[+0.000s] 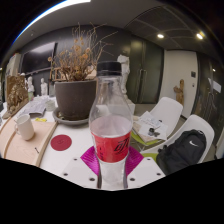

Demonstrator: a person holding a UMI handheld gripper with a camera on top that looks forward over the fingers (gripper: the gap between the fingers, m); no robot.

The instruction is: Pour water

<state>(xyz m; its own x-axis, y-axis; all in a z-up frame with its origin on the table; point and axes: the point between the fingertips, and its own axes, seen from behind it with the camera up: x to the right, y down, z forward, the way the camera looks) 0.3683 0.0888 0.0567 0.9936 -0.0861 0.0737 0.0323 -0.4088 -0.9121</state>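
Bottle (pixel 111 125) first: a clear plastic one with a dark cap and a red label, standing upright between the fingers, whose pink pads (pixel 92 160) show on either side of its lower body. The pads seem to press on the label, so I judge the fingers narrowed onto the bottle, holding it. The cap looks to be on, so tipping now would pour nothing. If it is loose, water could spill over the white counter (pixel 60 165). A thin-walled bottle may also buckle or slip if squeezed hard. Beyond it stands a potted dry plant (pixel 75 85), with a red disc (pixel 61 142) on the counter near the pot, and white chairs (pixel 165 115) and a dark bag (pixel 185 150) off to one side. No cup for the water is plainly visible.
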